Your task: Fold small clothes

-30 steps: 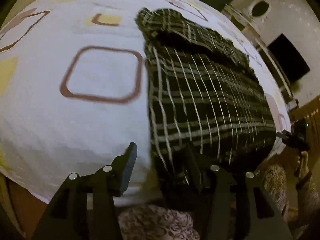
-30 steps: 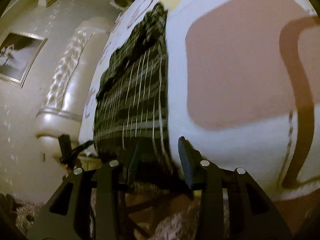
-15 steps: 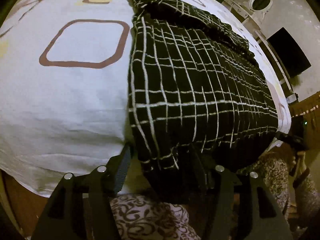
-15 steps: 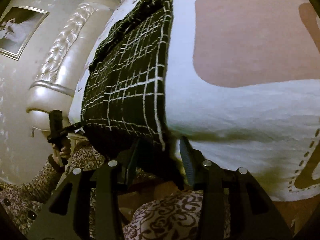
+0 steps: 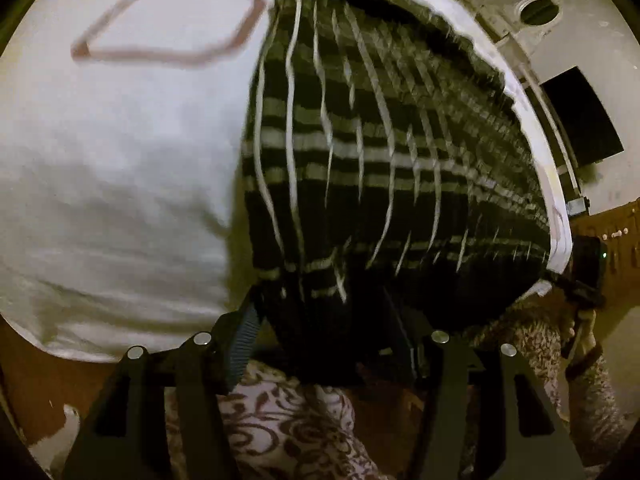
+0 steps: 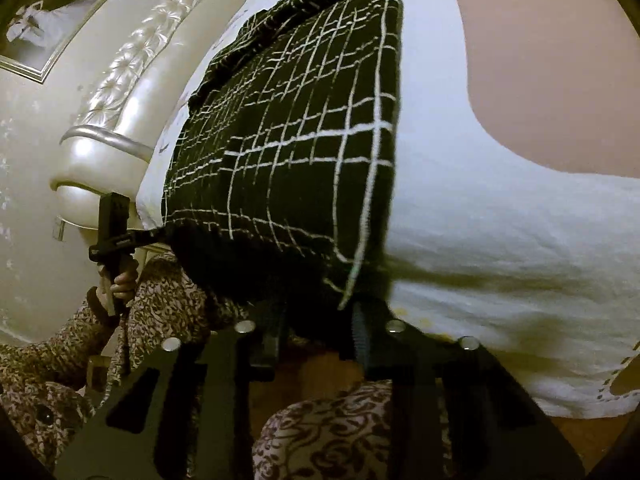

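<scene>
Holding entry, fold step 1, item by item.

L wrist view:
- left gripper [image 5: 326, 326]: my fingers set fairly wide w/ the near hem bunched between them; cloth hides the tips, so can't tell if they truly pinch it. Frame blurred.
- checked garment [image 5: 384, 152]: black w/ white grid, lying on the bedsheet [image 5: 120, 160], far end toward the top of frame, near hem hanging over the bed edge at my fingers.
- right gripper [image 5: 582, 276] seen at the garment's other near corner.

R wrist view:
- right gripper [image 6: 316, 334]: my fingers narrow, near corner of the checked garment [image 6: 296, 140] sitting between them; looks clamped, pad contact itself in shadow.
- left gripper [image 6: 116, 236] at the opposite near corner, by the headboard [image 6: 120, 92].
- bedsheet [image 6: 500, 220]: white, pink patch, garment spread along it.

Progress, my judgement: garment laid out, both near corners taken or close to it; no fold made yet. Left: carry hem over to far end, flatten, any further folds.
</scene>
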Action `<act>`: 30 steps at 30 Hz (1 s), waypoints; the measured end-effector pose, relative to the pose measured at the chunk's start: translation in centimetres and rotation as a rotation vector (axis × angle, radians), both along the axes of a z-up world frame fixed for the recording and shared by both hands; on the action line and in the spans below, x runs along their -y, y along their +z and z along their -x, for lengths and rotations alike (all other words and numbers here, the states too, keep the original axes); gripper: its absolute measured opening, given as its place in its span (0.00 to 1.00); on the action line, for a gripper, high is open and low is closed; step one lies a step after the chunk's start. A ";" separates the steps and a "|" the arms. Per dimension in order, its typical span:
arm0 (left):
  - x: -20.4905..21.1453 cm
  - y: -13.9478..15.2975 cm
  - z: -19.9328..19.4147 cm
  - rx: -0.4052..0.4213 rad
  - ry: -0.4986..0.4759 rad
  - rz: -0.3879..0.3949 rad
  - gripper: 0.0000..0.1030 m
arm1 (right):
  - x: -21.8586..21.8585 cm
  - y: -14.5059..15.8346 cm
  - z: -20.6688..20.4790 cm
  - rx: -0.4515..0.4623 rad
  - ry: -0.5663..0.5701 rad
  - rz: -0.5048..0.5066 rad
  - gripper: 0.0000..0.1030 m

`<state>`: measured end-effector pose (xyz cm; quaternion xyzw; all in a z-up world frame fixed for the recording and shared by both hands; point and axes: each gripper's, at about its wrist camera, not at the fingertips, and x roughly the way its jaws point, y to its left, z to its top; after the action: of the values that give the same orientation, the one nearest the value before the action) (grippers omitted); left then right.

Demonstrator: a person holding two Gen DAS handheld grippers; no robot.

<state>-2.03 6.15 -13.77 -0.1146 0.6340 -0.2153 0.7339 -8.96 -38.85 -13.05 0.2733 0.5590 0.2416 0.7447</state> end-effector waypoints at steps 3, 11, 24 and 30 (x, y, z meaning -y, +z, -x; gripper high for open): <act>-0.2 -1.0 -0.2 -0.054 0.013 0.016 0.27 | -0.1 -0.3 0.1 -0.003 0.007 0.000 0.11; -0.3 1.2 0.3 -0.001 -0.003 0.111 0.09 | 0.5 1.6 0.6 0.052 -0.024 -0.122 0.09; -1.9 6.5 -8.0 0.047 0.226 0.423 0.09 | 3.6 4.8 -5.9 0.148 -0.247 -0.415 0.09; -1.8 2.9 -13.1 -0.035 0.314 0.413 0.10 | 6.0 1.1 -10.4 0.045 -0.422 -0.401 0.09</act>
<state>11.10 7.98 -10.90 -0.3626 0.5638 -0.2215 0.7082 1.46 -44.82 -11.96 0.5198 0.4141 0.1932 0.7218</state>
